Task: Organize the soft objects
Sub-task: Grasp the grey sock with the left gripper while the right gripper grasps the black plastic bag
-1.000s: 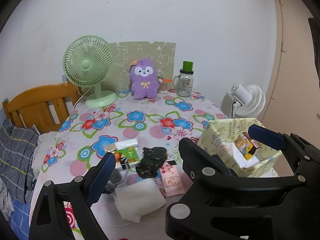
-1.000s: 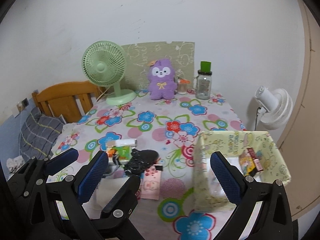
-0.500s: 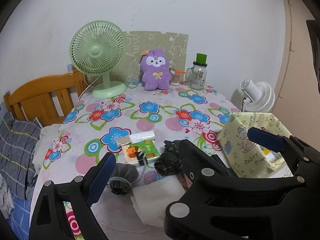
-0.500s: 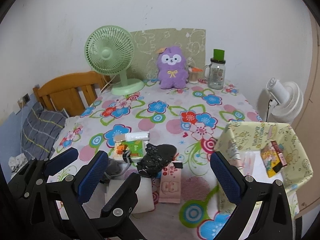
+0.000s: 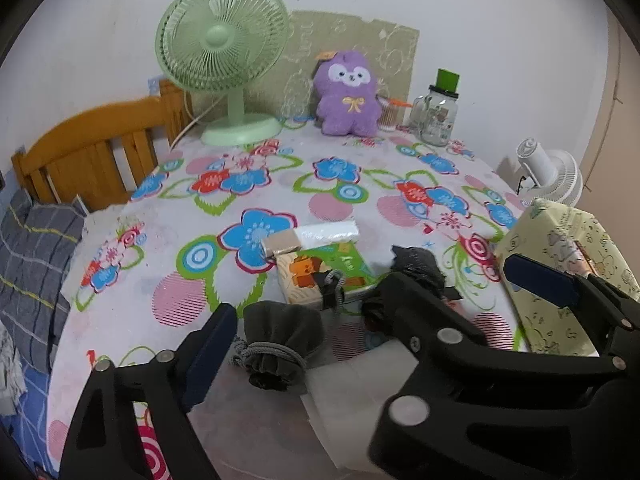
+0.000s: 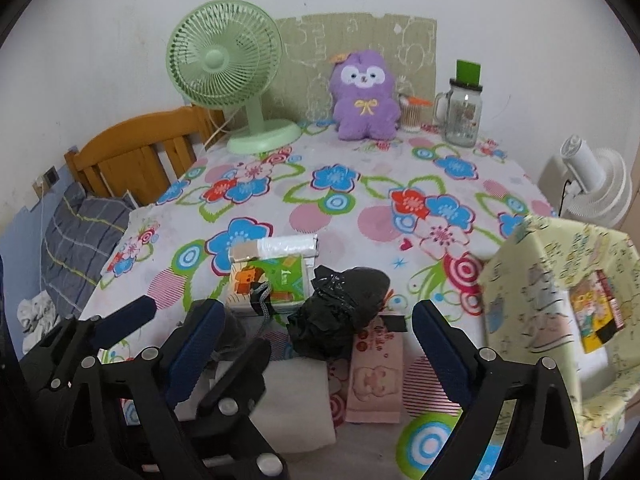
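Note:
A small pile lies on the flowered tablecloth (image 5: 248,304): a grey drawstring pouch (image 5: 280,336), a green tissue pack (image 5: 320,268), a crumpled black bag (image 6: 344,300), a white folded sheet (image 6: 296,392) and a pink packet (image 6: 376,372). My left gripper (image 5: 370,296) hangs just above the pouch, jaws closing, its pads touching nothing. My right gripper (image 6: 316,320) frames the black bag, also closing, nothing pressed. The two grippers' fingers interleave. A yellow-green fabric box (image 6: 552,280) stands at the right. A purple plush (image 5: 348,96) sits at the back.
At the back stand a green desk fan (image 5: 224,52) and a glass jar with a green lid (image 5: 438,116). A white fan (image 5: 548,176) is beyond the right table edge. A wooden bed frame (image 5: 92,152) and grey checked bedding (image 5: 32,264) lie left.
Both grippers have come forward and down toward the pile, which now looks larger and closer. Their jaws stand slightly narrower. Nothing on the table has moved.

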